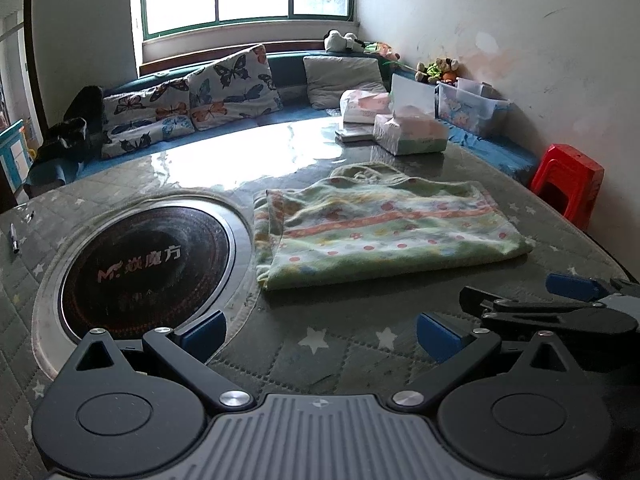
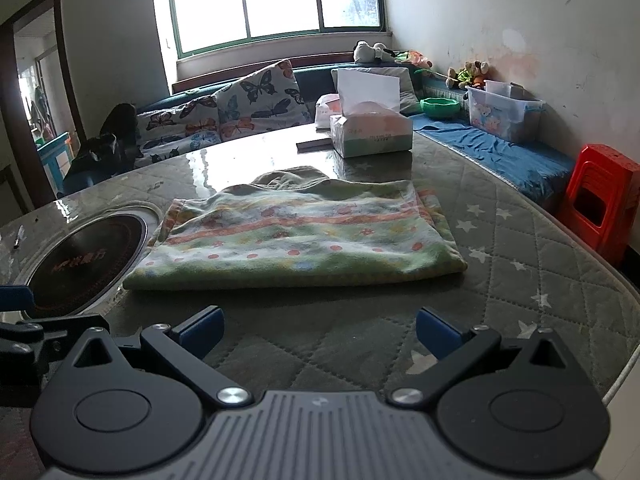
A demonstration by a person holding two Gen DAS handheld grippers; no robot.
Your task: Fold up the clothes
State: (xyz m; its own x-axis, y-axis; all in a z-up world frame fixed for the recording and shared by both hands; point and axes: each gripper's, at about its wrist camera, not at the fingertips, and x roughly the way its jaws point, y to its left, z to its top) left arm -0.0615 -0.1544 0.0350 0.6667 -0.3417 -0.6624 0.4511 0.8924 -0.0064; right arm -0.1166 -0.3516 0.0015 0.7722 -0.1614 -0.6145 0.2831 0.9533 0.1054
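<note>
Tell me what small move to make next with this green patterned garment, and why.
Probably bring the right gripper forward to the garment's near right corner and close on it, ready for another fold. Both grippers are open and empty, short of the cloth; the left gripper sits opposite its near edge. The garment lies folded flat on the table beside the round cooktop.

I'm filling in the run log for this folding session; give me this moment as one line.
left tool: open, empty | right tool: open, empty | garment: folded, flat on table, beside cooktop
</note>
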